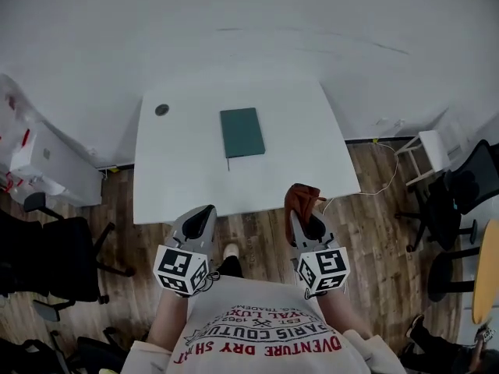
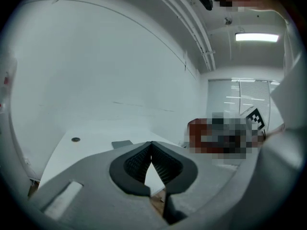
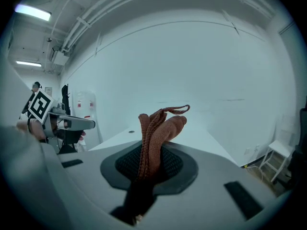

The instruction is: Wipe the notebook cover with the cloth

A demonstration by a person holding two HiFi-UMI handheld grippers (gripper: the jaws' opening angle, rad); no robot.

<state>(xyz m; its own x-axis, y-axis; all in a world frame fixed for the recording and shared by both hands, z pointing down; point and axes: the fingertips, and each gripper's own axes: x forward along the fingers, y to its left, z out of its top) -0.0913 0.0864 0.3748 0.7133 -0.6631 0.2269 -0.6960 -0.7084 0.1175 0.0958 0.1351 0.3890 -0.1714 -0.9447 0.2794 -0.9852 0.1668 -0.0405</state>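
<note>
1. While the right tool [image 3: 152, 162] is clamped on the rust-brown cloth [image 3: 156, 128], the left tool [image 2: 152, 150] is closed on nothing.
2. Green notebook [image 1: 242, 132] lies flat on the white bench [image 1: 179, 185], at 12 o'clock from both tools, well apart.

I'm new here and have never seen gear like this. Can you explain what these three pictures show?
There is no robot arm: a person holds a hand tool in each hand. The top-down picture comes from a camera on their head. The other two come from cameras riding on each tool, looking along its claw. On the white table lies a closed green notebook, untouched. The right claw is shut on a rust-brown cloth. The left claw is closed with nothing in it.
</note>
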